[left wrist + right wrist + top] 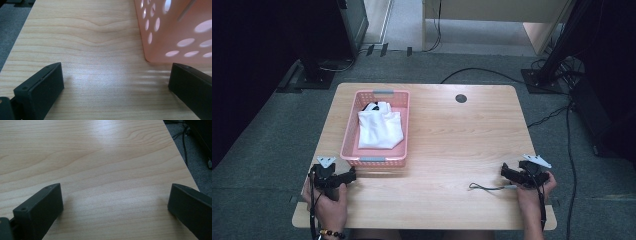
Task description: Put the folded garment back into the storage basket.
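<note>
From the high view, the left gripper (343,176) rests just short of the pink basket (374,161), which holds a folded white cloth (379,130) with a dark patch at its far end; the right gripper (508,172) sits well apart on the bare table (462,140).

Left gripper view: jaws spread wide, basket wall (175,30) ahead at right (lift over the rim before reaching in, I'd judge).

Right gripper view: jaws spread, empty.
</note>
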The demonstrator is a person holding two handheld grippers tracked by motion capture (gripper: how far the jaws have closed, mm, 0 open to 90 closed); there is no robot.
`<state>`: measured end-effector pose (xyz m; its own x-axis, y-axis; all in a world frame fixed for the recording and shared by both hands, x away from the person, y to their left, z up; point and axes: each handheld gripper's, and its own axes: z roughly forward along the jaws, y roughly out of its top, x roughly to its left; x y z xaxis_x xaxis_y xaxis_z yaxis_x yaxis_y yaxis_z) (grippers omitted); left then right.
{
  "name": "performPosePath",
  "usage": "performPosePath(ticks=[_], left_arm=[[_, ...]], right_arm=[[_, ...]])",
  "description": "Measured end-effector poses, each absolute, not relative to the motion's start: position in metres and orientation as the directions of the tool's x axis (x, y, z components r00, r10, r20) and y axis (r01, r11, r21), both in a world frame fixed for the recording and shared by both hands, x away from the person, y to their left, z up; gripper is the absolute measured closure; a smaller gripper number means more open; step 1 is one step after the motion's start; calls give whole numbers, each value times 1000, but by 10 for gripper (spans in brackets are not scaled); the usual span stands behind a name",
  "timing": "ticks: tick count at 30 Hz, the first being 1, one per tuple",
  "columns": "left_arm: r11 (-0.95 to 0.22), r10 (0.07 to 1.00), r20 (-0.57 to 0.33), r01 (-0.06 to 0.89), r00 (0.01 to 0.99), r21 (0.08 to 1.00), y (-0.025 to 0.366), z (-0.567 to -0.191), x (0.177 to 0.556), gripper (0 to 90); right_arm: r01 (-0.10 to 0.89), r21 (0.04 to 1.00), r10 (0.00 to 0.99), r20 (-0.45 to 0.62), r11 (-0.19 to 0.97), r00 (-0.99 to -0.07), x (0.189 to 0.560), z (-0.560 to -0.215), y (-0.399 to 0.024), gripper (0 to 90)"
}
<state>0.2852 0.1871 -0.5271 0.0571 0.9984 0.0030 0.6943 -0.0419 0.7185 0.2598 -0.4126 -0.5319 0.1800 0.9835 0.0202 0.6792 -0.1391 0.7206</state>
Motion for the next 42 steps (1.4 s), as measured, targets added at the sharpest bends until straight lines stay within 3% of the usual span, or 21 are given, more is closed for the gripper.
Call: performPosePath(ticks=[31,42], left_arm=[[-41,998,3,694,57,719,187,-527,285,0],[-40,998,2,694,56,719,187,-527,285,0]], right_arm=[[679,721,984,20,-138,179,231,-532,-424,0],[685,724,993,10,-87,115,225,-532,-420,0]])
